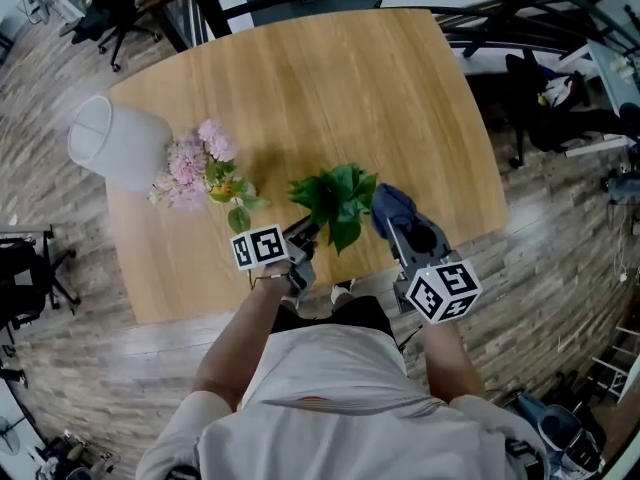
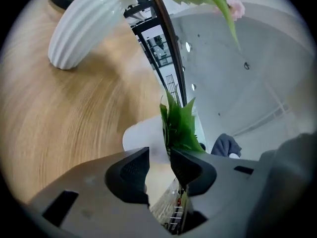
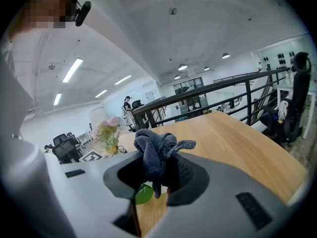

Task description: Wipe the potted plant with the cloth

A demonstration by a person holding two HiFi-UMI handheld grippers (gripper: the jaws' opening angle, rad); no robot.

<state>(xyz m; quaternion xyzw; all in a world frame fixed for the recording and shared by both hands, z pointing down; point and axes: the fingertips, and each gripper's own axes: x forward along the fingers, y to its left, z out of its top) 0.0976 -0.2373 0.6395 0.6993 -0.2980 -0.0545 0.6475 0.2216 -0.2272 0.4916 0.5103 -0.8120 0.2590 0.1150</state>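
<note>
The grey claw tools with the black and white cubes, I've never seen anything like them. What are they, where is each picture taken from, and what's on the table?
They are hand-held two-jaw grippers, and a person holds one in each hand. The head view looks down from a camera on the person's head. The other two views come from cameras riding on the grippers, looking along their jaws. On the light wooden table are a white ribbed vase with pink flowers and a small green potted plant. The right gripper is clamped on a bunched dark blue-grey cloth. The left gripper is open and holds nothing; its jaws stand apart just short of the plant's leaves.
</note>
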